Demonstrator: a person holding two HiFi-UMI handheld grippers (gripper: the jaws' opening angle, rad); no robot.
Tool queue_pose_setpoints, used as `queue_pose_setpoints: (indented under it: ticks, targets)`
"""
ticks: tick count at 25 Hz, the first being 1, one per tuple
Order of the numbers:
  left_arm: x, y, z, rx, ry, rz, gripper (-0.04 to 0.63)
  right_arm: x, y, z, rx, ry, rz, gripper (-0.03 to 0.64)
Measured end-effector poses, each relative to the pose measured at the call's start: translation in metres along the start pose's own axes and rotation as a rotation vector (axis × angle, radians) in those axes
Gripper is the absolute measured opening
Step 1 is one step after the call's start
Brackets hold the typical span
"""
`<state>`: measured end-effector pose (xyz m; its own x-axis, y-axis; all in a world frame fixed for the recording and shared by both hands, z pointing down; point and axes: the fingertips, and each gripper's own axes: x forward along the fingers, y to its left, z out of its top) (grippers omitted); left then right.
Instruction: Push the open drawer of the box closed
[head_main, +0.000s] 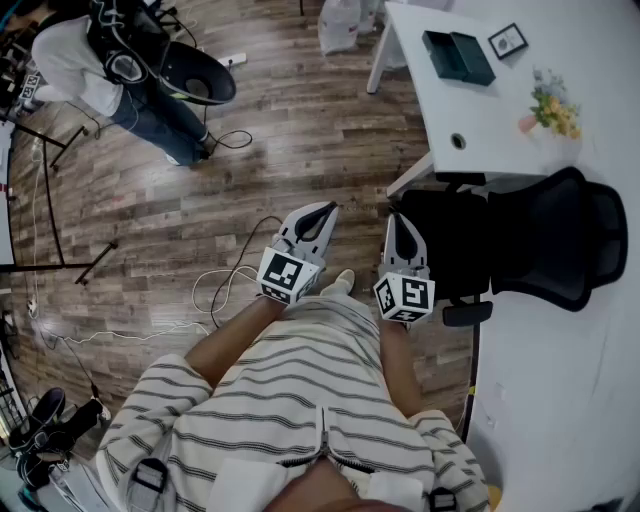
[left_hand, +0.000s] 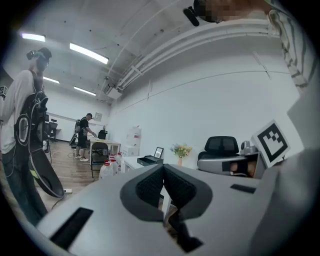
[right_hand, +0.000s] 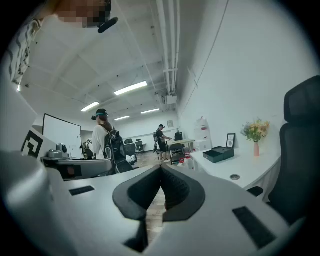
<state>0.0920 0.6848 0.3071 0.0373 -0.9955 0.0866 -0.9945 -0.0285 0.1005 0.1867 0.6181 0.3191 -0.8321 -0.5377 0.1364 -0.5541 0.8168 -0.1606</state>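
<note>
Box (head_main: 458, 57), dark green, sits on the white counter (head_main: 480, 110) near its far left corner in the head view. It reads as two flat parts side by side. We cannot tell from this far which part is the drawer. A small picture frame (head_main: 508, 41) stands just beside it, toward the far edge. A vase of flowers (head_main: 552, 105) stands further along the counter, and a round cable hole (head_main: 458, 141) sits near the counter's near edge.

Left tongs (head_main: 322, 215): pressed fully together, nothing between them. We hold them level over the wood floor (head_main: 200, 190), well apart from the box.

Right tongs (head_main: 398, 222): also pressed fully together and holding nothing, tipped slightly downward. They sit just beside the left pair, close in front of our striped top (head_main: 300, 400).

A black office chair (head_main: 540, 240) stands between the right tongs and the counter, touching neither pair. White cables (head_main: 225, 285) loop on the floor left of the left tongs. Another person (head_main: 100, 60) with a backpack stands at the far left of the floor. The gripper views show one more person further back in the room.
</note>
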Motion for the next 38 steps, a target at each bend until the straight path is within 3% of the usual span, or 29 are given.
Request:
queue_pose_setpoints:
  ticks: [19, 27, 33, 38]
  targets:
    - [0.066, -0.035, -0.001, -0.017, -0.001, 0.060, -0.005, 0.013, -0.071, 0.024, -0.005, -0.054, 0.073, 0.009]
    - [0.094, -0.051, -0.012, -0.015, 0.037, 0.044, -0.003, 0.026, -0.097, 0.020, 0.021, -0.038, 0.078, 0.009]
    - [0.125, -0.035, -0.020, -0.025, 0.044, 0.025, -0.004, 0.054, -0.113, 0.014, 0.021, -0.022, 0.061, 0.009]
    - [0.179, 0.003, -0.021, -0.043, 0.038, -0.003, -0.003, 0.112, -0.136, 0.017, 0.005, -0.004, 0.039, 0.009]
